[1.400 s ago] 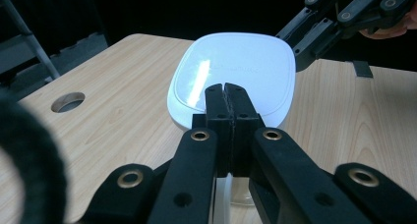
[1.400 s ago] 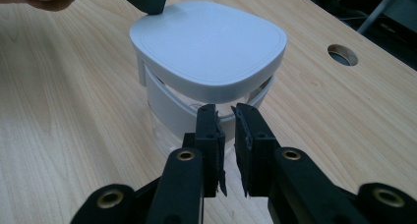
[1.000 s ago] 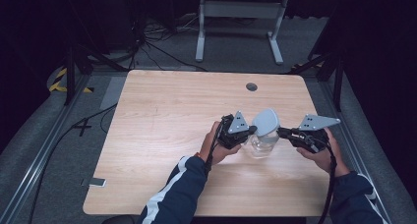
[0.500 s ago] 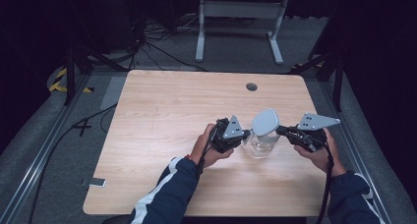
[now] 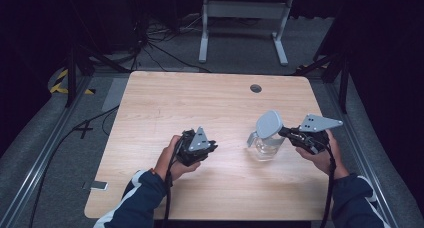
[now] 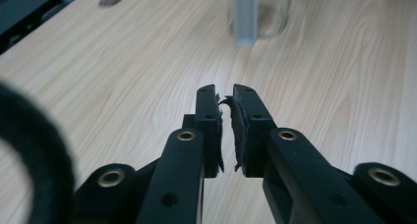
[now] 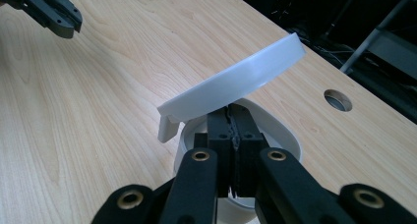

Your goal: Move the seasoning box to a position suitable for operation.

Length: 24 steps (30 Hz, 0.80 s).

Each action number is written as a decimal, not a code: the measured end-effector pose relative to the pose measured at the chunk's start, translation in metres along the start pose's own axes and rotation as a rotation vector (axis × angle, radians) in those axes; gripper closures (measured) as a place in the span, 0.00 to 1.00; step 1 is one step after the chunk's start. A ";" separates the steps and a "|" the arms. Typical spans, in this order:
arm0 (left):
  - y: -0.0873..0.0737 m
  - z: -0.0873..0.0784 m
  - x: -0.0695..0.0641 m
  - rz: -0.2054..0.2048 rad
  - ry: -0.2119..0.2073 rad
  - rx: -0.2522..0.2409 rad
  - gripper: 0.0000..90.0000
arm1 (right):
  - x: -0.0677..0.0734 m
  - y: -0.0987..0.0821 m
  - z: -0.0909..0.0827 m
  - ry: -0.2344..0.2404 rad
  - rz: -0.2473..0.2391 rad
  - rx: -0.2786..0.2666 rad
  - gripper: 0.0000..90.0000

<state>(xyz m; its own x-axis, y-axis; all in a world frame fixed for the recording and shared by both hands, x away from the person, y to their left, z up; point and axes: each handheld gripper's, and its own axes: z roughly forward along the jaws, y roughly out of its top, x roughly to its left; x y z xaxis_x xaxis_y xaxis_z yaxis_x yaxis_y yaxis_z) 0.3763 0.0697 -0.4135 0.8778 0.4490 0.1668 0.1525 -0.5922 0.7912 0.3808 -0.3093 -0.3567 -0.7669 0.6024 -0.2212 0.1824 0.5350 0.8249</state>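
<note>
High view: the clear jug (image 5: 265, 147) stands on the wooden surface (image 5: 200, 103) near its right edge, about midway between the far and near edges, with its grey hinged lid (image 5: 268, 124) tilted up. The right tool (image 5: 286, 133) reaches in from the right edge to the jug's rim under the lid. The left tool (image 5: 212, 148) is well apart from the jug, nearer the middle of the surface and toward the near edge. Right gripper view adds what the overhead angle hides: the right tool (image 7: 232, 117) has its jaws pressed together with no gap, their tips at the hinge side just under the raised lid (image 7: 231, 81) and over the white rim of the jug (image 7: 275, 130); whether they pinch the lid's tab cannot be told. The left tool (image 7: 64, 22) appears in that view's top left corner. Left gripper view shows the left tool (image 6: 225, 98) with a narrow gap between its pads and nothing in it; its jaws have just been opening. The jug (image 6: 258, 15) and its handle sit straight ahead, far off.
</note>
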 end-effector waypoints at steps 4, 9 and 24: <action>-0.025 -0.019 0.010 -0.049 0.059 0.018 0.80 | 0.000 0.000 0.000 -0.005 0.005 0.000 0.99; -0.054 -0.040 0.022 -0.124 0.125 0.037 0.70 | 0.001 0.003 -0.001 -0.011 0.007 -0.014 0.98; -0.121 -0.074 0.033 -0.288 0.161 0.112 0.54 | 0.008 0.014 0.004 0.011 -0.020 -0.044 0.98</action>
<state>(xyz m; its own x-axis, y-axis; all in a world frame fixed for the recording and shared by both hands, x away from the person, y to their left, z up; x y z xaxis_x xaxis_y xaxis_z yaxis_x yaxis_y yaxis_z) 0.3533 0.2054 -0.4598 0.7102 0.7026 0.0437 0.4403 -0.4918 0.7512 0.3793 -0.2946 -0.3492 -0.7770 0.5851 -0.2322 0.1402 0.5205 0.8423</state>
